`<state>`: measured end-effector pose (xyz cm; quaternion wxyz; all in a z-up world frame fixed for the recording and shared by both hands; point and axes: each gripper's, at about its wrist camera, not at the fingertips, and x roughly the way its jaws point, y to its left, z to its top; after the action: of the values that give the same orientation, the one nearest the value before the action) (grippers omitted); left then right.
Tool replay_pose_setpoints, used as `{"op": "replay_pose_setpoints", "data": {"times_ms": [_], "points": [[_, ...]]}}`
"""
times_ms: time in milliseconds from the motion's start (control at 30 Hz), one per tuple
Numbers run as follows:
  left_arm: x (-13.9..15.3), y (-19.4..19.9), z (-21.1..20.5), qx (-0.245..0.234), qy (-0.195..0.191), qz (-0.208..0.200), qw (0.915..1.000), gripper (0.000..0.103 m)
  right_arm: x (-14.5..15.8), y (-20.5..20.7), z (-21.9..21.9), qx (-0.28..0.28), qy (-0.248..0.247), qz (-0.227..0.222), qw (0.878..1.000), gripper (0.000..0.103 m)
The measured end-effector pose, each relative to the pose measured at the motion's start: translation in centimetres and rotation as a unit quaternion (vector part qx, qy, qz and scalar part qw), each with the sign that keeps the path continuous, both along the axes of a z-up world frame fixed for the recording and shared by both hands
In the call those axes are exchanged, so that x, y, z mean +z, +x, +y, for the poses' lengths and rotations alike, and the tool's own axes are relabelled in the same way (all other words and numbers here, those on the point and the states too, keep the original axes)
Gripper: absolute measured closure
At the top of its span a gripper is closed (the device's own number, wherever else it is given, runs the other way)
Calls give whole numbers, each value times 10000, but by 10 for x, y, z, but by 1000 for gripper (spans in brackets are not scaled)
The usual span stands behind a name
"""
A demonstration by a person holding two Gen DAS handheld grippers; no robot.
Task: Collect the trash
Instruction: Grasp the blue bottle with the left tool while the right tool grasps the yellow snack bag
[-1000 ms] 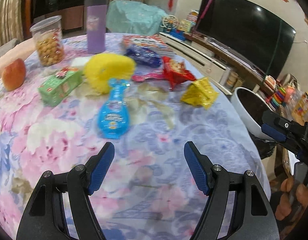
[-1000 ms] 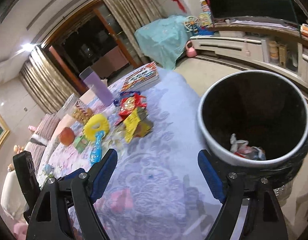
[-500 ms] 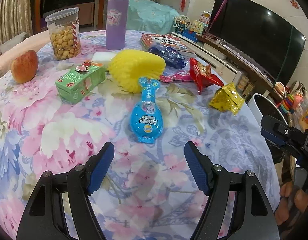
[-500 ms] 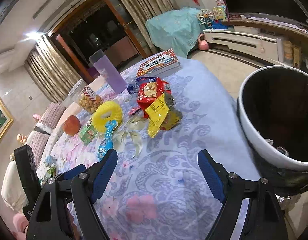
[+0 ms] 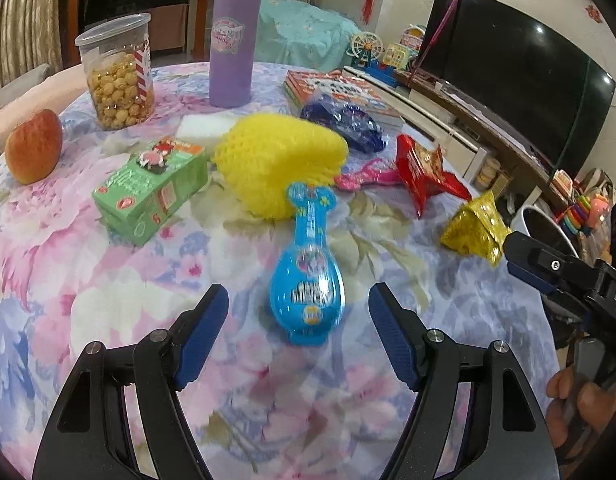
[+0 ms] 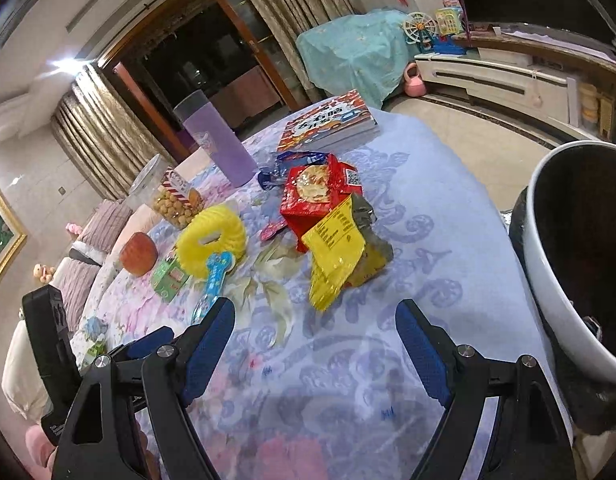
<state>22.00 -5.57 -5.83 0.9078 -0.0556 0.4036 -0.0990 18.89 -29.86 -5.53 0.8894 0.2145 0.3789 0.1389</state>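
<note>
Two grippers are held wide apart and empty over the worktop (image 5: pixel 88 280). The left gripper (image 5: pixel 298 314) is lined up on the blue pack (image 5: pixel 308 280), which lies flat just ahead of its fingers; the right gripper (image 6: pixel 314 344) faces the yellow wrapper (image 6: pixel 340 252), near the red wrapper (image 6: pixel 316 196). The bin (image 6: pixel 548 264) stands beside the worktop's edge. A flat pack could be missed or pushed along the cloth if the fingers are closed too high. The sponge (image 5: pixel 280 160), touching the pack's far end, could be dragged. The apple (image 5: pixel 34 146) and the carton (image 5: pixel 152 188) could be mistaken for trash
</note>
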Motion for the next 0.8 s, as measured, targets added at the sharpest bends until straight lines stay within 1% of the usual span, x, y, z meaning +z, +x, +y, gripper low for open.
{"op": "replay_pose_setpoints", "data": {"times_ms": [67,167,200,267,300,333,367,400,433,533,800], "points": [[-2,6,-1,-60,-41,37,10000,28,-1,7,-1,-21,51,17,10000,19],[-10,13,-6,-103,152,119,9998,29,-4,17,-2,-38,135,43,9999,19],[-13,15,-5,-103,164,173,9997,29,-5,20,-2,-45,151,60,9999,19],[-17,17,-4,-103,120,250,9996,44,-9,24,-1,-79,158,93,9998,20],[-18,18,-4,-118,81,278,9995,54,-11,26,-2,-109,152,103,9998,25],[-18,18,-3,-131,62,269,9995,60,-14,26,-3,-145,122,100,9998,31],[-17,17,-3,-154,51,256,9995,66,-15,27,-3,-157,104,120,9998,52],[-17,16,-4,-204,56,237,9995,67,-17,27,-4,-162,107,164,9997,74],[-16,14,-5,-224,85,207,9995,67,-19,27,-4,-158,132,185,9996,77],[-12,7,-9,-287,140,92,9994,67,-17,19,-5,-124,77,74,9999,78],[0,-18,-24,-548,26,-54,9985,68,-5,-11,-11,-35,33,-148,9999,78]]}}
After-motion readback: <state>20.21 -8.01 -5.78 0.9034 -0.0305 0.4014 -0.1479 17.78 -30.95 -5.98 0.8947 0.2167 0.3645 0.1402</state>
